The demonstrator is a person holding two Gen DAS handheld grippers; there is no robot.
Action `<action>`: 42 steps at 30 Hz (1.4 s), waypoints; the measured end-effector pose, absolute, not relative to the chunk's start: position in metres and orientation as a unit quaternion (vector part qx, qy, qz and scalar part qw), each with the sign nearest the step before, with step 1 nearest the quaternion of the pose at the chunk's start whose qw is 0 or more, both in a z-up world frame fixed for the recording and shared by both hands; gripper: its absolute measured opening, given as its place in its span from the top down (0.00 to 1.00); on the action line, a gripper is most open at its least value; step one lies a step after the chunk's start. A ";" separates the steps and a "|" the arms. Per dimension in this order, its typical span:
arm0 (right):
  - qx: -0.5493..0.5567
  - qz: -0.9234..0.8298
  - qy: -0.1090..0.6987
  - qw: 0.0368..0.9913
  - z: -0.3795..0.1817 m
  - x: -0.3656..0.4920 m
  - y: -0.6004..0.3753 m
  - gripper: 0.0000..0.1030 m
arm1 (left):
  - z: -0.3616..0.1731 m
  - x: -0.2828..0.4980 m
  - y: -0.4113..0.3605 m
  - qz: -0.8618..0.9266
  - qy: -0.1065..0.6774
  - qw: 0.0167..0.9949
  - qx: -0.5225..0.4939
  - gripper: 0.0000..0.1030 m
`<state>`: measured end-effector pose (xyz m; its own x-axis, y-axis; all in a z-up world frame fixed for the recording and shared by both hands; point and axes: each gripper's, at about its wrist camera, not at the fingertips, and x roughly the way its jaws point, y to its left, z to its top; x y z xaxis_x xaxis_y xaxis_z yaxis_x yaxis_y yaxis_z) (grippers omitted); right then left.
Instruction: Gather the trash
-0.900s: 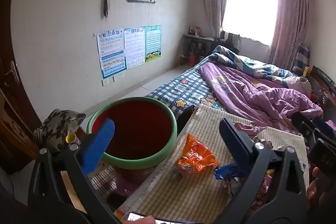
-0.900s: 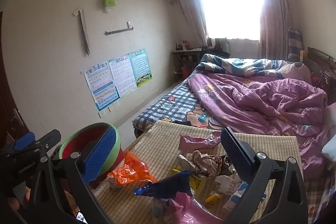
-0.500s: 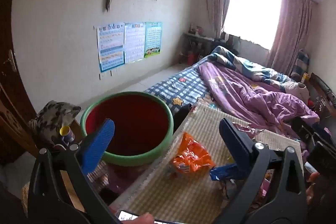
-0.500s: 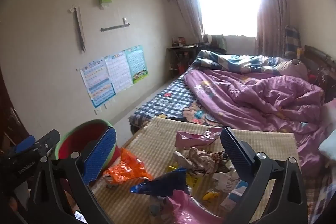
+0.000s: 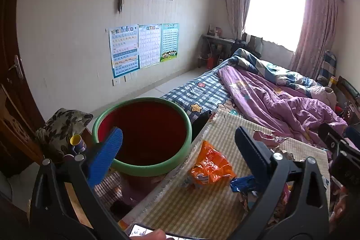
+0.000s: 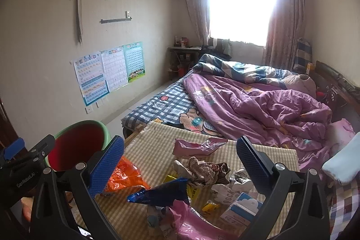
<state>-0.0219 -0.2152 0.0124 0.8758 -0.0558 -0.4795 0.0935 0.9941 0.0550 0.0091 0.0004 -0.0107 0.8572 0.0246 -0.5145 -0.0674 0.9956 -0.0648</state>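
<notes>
**Trash heaped beside an empty bin**

Litter lies loose on the checked woven mat, so you hold both the left gripper and right gripper spread wide, empty. The round red bin with green rim stands just beside the mat's edge for short drops. Your left view shows the bin's bare inside and the orange crinkled wrapper; your right view alone shows the crumpled brown paper.

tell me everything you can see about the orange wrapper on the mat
The orange wrapper is a crinkled, glossy plastic snack bag, bright orange with some white and dark print too blurred to read. It lies flattened and creased on the checked woven mat, near the mat's edge beside the green-rimmed red bin, which it does not touch. A blue wrapper lies close beside it. Nothing grips it; both grippers hover open.
</notes>
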 end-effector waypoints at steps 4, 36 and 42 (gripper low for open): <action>0.040 -0.039 0.248 0.967 0.012 -0.021 -0.215 0.07 | -0.011 0.009 0.002 0.026 0.270 0.961 -0.045 0.05; 0.102 -0.029 0.218 0.970 -0.003 -0.029 -0.231 0.07 | -0.017 0.012 -0.006 -0.012 0.280 0.959 -0.032 0.05; 0.102 -0.029 0.217 0.970 -0.002 -0.029 -0.230 0.07 | -0.022 0.016 -0.002 -0.003 0.288 0.957 -0.044 0.05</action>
